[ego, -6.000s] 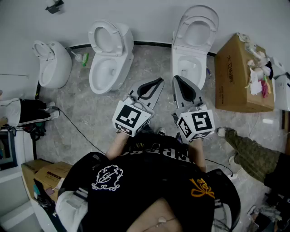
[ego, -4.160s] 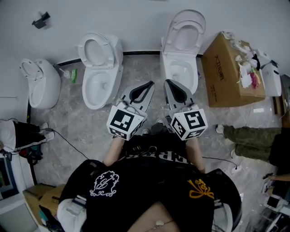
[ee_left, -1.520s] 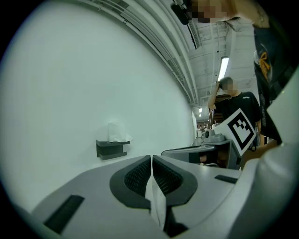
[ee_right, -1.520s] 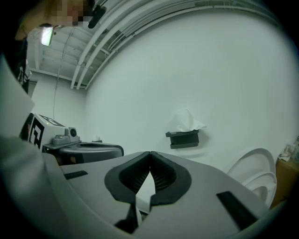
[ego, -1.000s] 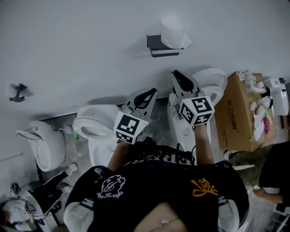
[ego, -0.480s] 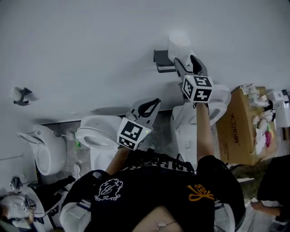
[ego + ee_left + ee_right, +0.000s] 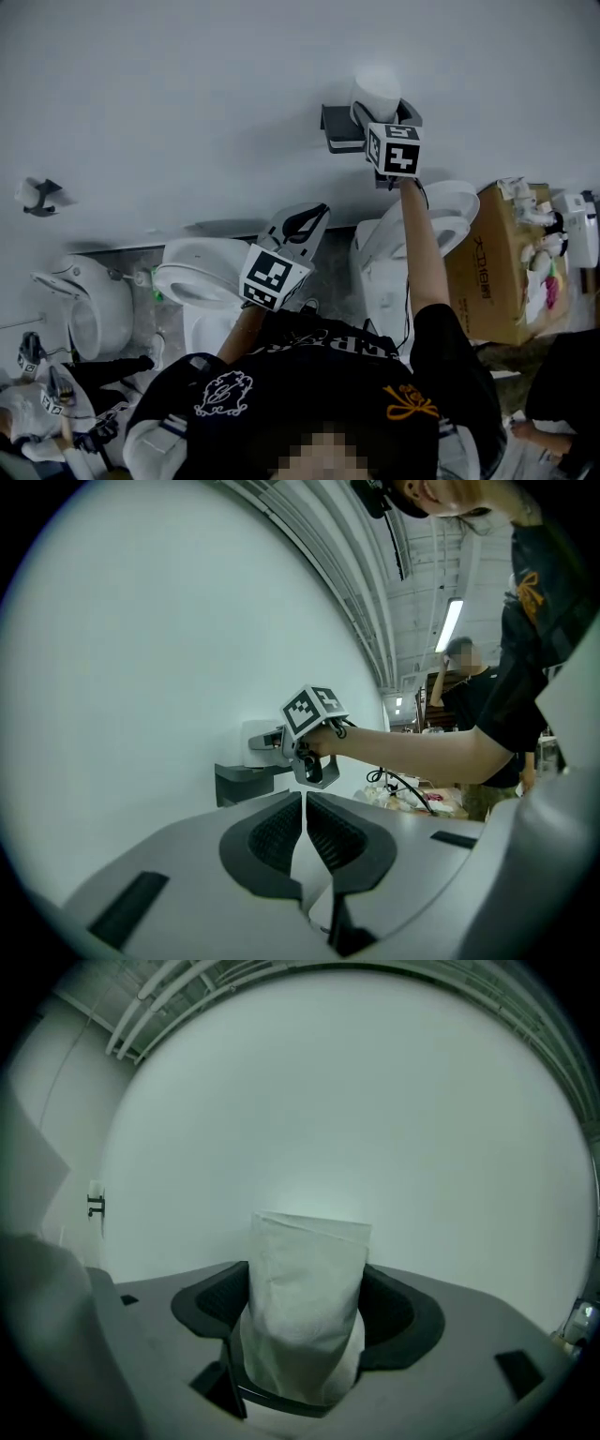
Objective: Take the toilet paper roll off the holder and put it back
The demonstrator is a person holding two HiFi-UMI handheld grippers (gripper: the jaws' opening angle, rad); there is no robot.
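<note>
Toilet paper roll (image 7: 305, 1297) stands upright on the wall holder (image 7: 339, 129), soft and light, probably easy to crush. The right gripper (image 7: 380, 108), its jaws just opened wide, straddles it without squeezing; a gentle grip across its middle looks best. The left gripper (image 7: 305, 808) hangs lower, jaws pressed together on nothing.

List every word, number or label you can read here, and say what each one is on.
Nothing here can be read clearly.
Black shirt: white lettering across the chest, creased and partly hidden, unreadable.
Cardboard box: no legible print at this size.
Marker cubes: black-and-white square patterns only, no words or numbers.
</note>
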